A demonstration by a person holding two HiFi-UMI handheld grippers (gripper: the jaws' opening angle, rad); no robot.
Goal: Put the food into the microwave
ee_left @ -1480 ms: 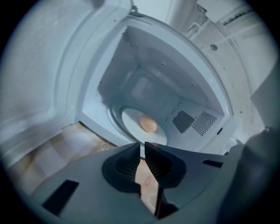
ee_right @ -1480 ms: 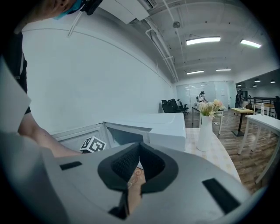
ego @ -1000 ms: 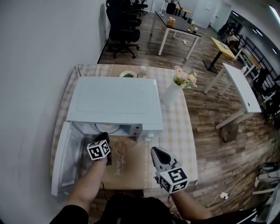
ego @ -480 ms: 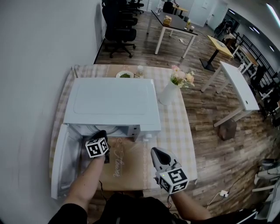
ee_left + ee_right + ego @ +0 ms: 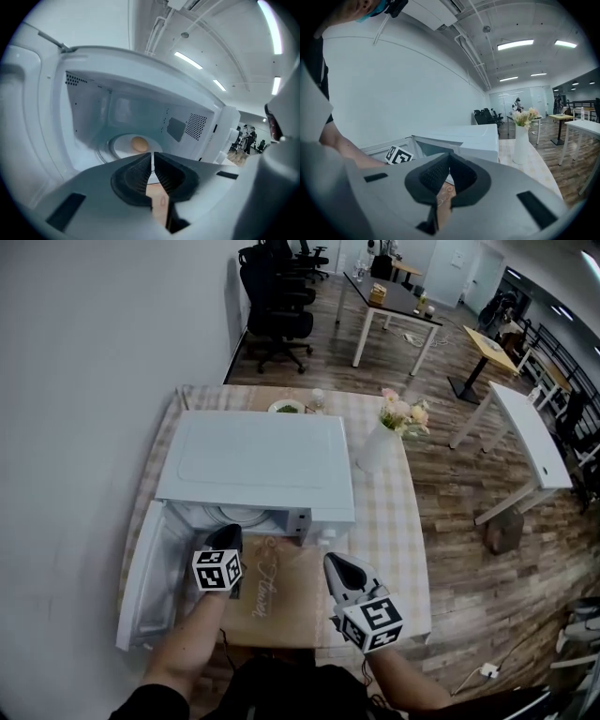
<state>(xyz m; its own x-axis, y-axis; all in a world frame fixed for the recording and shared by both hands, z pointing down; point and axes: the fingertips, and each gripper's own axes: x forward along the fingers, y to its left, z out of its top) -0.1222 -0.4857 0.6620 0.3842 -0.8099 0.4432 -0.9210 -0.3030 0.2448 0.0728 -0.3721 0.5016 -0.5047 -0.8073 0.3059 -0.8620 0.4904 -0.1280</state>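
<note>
One microwave stands on the checked surface, its single door swung wide towards 8 o'clock in the head view. Inside it lies one piece of food, a smooth brown oval on the one pale round plate at the middle of the cavity floor. In the left gripper view the oval's long axis runs about 9 to 3 o'clock across the cavity. Both ends look equally rounded, so I cannot tell which way it points.

There are two tools. The left tool sits just outside the cavity mouth, at 6 o'clock from the plate, facing in. Its jaws are pressed together at the tips with nothing between them, and it stands clear of the food. In the head view the left tool is by the microwave's front edge, above a brown mat. The right tool hovers at 3 o'clock from the left one, over the mat's right edge. In its own view the right tool has its jaws closed on each other and carries nothing.

One white vase of flowers stands at 3 o'clock from the microwave. One small dish of greens and one small bottle sit at 12 o'clock behind it.
</note>
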